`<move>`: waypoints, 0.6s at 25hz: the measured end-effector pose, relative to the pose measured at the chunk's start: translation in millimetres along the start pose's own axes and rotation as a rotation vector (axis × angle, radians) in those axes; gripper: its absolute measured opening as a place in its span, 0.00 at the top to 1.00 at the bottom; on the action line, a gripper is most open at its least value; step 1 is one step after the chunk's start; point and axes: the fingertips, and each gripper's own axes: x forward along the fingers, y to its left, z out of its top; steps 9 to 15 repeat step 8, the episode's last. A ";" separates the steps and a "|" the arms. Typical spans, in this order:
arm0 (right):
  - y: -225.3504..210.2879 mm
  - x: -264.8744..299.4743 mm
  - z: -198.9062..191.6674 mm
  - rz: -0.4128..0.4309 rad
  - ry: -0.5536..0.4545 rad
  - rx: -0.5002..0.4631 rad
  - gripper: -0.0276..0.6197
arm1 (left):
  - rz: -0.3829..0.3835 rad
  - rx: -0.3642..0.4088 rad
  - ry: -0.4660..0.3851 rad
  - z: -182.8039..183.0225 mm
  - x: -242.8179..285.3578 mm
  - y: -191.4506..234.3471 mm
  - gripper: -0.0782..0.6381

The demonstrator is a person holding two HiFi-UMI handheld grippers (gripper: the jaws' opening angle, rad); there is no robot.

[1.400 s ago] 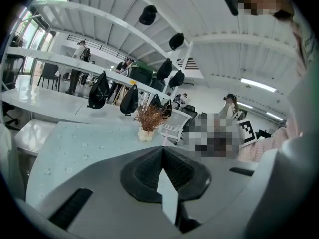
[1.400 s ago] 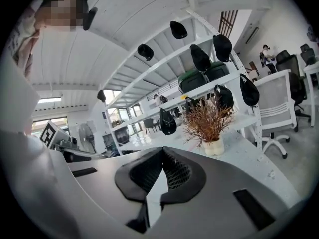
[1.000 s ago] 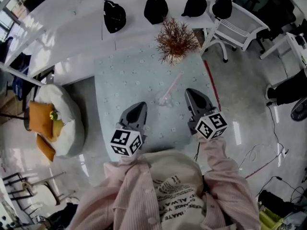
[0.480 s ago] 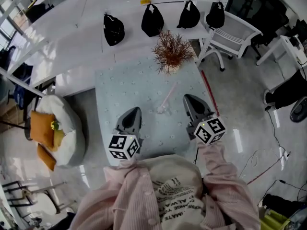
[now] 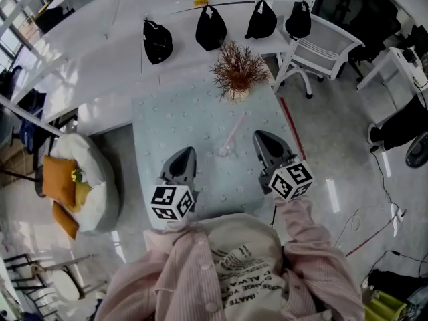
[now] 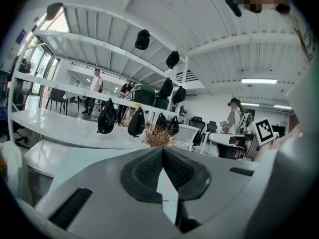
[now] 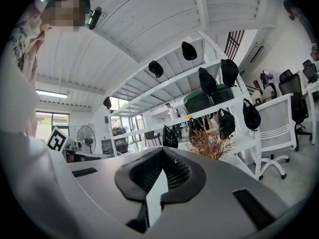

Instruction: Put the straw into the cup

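Note:
A small clear cup (image 5: 225,150) stands on the pale blue-green dotted table (image 5: 167,119), a little beyond and between my two grippers. A pink straw (image 5: 235,130) leans up and to the right from the cup, and its lower end appears to sit inside. My left gripper (image 5: 187,152) hovers to the cup's left and my right gripper (image 5: 259,137) to its right, both apart from it. In the left gripper view the left gripper (image 6: 162,149) has its jaws pressed together with nothing between them. The right gripper view shows the right gripper (image 7: 162,151) the same way.
A dried reddish-brown plant (image 5: 237,69) stands at the table's far edge. Behind it, black bags (image 5: 209,29) hang along a white counter. A white chair (image 5: 321,45) is at the right, and a white beanbag with orange cushions (image 5: 80,172) at the left. Cables lie on the floor.
Only the head view has shifted slightly. Both grippers stay shut on either side of the cup, and the straw keeps its lean.

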 end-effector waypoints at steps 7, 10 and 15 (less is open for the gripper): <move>-2.0 -5.9 -1.1 -0.025 0.014 -0.049 0.96 | 0.026 -0.010 -0.008 0.1 -4.6 7.4 0.89; -2.2 -6.5 -1.1 -0.028 0.015 -0.052 0.96 | 0.031 -0.011 -0.010 0.2 -5.4 8.9 0.89; -2.2 -6.5 -1.1 -0.028 0.015 -0.052 0.96 | 0.031 -0.011 -0.010 0.2 -5.4 8.9 0.89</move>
